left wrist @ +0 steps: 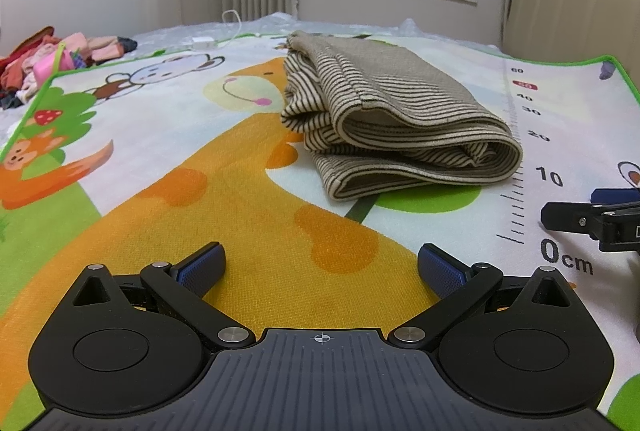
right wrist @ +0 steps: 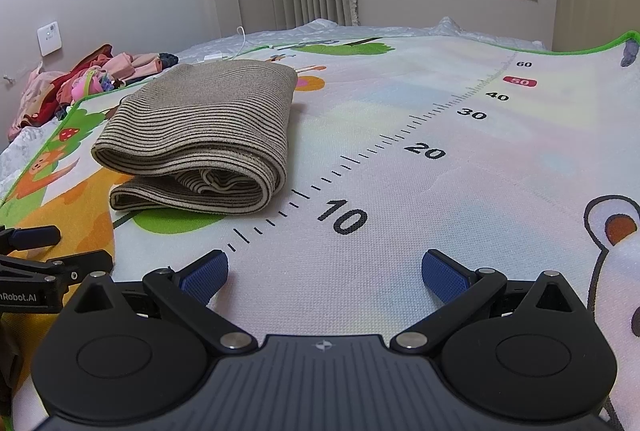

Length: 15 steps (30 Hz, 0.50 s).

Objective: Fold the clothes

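Far to the left, a heap of unfolded clothes [left wrist: 60, 59] is lying off the edge of the play mat [left wrist: 168, 159], and that heap is probably where the next piece is coming from. Moving right, the left gripper [left wrist: 320, 267] is hovering low over the mat's orange giraffe print, its blue pads spread wide and gripping nothing. Ahead of it and a little to the right, the striped garment [left wrist: 396, 119] is sitting on the mat as a thick folded bundle, layers stacked and the rounded fold facing the printed ruler [right wrist: 404, 139]. Further right, the right gripper [right wrist: 324, 267] is resting released too, empty, near the ruler's low numbers. Judging by the bundle, this fold is looking finished; doing the step well is meaning keeping both tools clear of it, so the stack is not getting nudged while reaching left for another garment
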Available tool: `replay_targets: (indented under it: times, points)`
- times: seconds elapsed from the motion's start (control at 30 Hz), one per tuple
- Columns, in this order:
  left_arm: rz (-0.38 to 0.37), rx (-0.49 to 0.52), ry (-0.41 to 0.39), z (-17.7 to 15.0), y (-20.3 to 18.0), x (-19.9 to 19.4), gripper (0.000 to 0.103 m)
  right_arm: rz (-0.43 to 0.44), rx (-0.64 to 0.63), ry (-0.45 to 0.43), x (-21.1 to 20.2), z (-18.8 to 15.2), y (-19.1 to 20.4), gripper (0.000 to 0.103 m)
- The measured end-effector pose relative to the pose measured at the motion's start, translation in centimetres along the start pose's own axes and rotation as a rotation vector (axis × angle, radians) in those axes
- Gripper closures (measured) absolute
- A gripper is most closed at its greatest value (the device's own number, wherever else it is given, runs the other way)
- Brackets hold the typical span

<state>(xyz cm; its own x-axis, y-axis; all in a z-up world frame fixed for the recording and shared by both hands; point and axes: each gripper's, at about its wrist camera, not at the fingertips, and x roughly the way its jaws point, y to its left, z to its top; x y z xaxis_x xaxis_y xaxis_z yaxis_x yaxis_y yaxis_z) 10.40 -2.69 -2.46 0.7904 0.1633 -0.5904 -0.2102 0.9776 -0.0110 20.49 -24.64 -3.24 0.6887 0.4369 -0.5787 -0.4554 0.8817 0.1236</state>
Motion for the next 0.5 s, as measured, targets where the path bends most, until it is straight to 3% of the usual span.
replay_targets:
  times: [0.5]
  points:
    - [0.028,-0.027,0.026,0.25,-0.26,-0.1,0.0,0.003,0.005,0.0,0.04,0.0,-0.12,0.0]
